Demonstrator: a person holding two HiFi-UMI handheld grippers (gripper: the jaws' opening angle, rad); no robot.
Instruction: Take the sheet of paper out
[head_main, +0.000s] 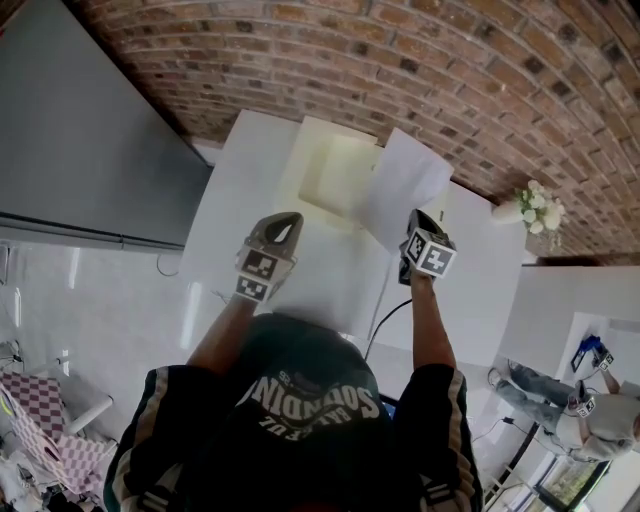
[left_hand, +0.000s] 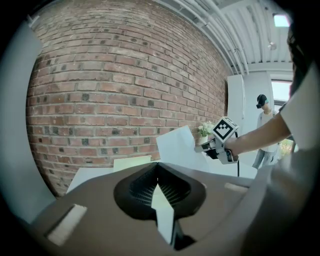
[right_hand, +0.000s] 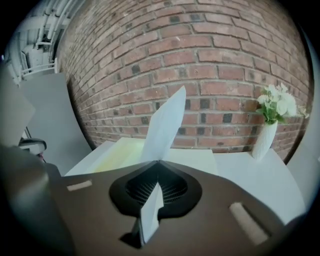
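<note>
The sheet of paper (head_main: 405, 185) is pinched by its lower edge in the right gripper (head_main: 413, 222), whose jaws are closed flat on it. It is held up in the air over the right side of the pale yellow folder (head_main: 335, 175) that lies on the white table (head_main: 240, 180). In the right gripper view the sheet (right_hand: 165, 125) is seen standing up from the closed jaws, tilted to the right, with the folder (right_hand: 120, 152) flat behind it, so it is judged to be clear of the folder already. The left gripper (head_main: 287, 222) is held above the table near the folder's left side. Its jaws are together, and nothing is seen reaching out past them. To finish the step well, the pinch should be kept firm and even, since only a narrow strip of the sheet is caught and a loose grip would let it slide or swing. The sheet should be carried slowly so that it is not folded by the air, and kept away from the vase of flowers (head_main: 535, 210) on the right. If the folder is dragged along, it could be pressed down with the left gripper.
</note>
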